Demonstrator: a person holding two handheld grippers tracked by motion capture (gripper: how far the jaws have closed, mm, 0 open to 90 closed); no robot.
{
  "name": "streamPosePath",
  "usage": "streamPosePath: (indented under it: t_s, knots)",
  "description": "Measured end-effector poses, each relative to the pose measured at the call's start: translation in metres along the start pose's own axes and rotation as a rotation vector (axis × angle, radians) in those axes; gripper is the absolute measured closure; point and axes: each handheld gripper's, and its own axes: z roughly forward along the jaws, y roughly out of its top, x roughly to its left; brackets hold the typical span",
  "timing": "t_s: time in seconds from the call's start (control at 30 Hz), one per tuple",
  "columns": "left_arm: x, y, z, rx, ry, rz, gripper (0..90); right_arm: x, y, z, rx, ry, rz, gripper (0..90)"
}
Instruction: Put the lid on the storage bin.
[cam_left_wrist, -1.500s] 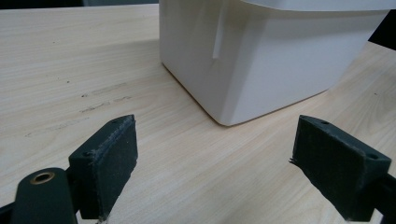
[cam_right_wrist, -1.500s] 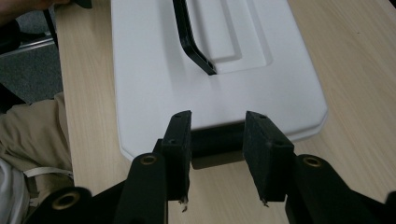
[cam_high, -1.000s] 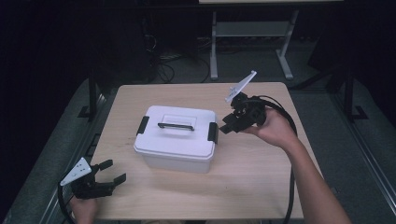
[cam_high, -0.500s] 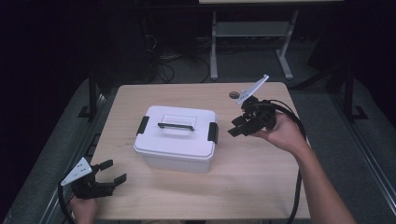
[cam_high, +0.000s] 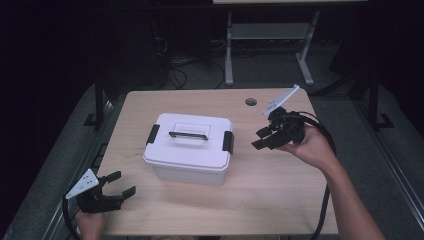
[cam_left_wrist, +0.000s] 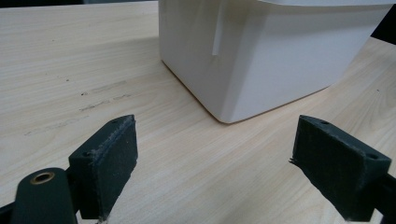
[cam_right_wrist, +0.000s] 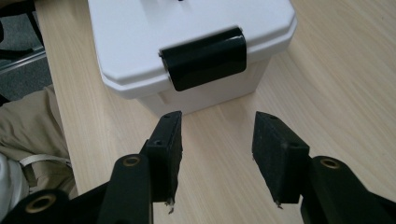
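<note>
White box (cam_high: 187, 148) sat mid-table (cam_high: 280, 200), lid on, black latch (cam_right_wrist: 204, 57) just ahead of the right gripper (cam_high: 263, 139) and between its jaw lines, not touching. Right jaws had just been opening, about half spread, nothing between them. Left gripper (cam_high: 121, 186) sat near the table's front corner, jaws wide, empty, box corner ahead of it and apart.

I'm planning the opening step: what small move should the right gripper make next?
Probably ease the right gripper forward onto the black latch of the white box. Its fingers have just been opening, with nothing between them, and point at that latch, not yet touching it.
</note>
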Motion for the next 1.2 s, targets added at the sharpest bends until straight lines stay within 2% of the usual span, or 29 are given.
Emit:
streamPosePath:
  t_s: [0.6,0.9,1.2]
  knots:
    - [-0.001,0.0,0.001,0.009,-0.001,0.002,13.1,-0.005,-0.038,-0.001,-0.011,-0.004,0.057,49.1]
    - [-0.001,0.0,0.001,0.01,-0.002,0.002,13.1,-0.007,-0.062,0.003,-0.017,0.005,0.095,47.3]
    - [-0.002,0.0,0.003,0.017,-0.006,0.006,13.0,-0.005,-0.081,0.008,-0.026,0.007,0.111,45.8]
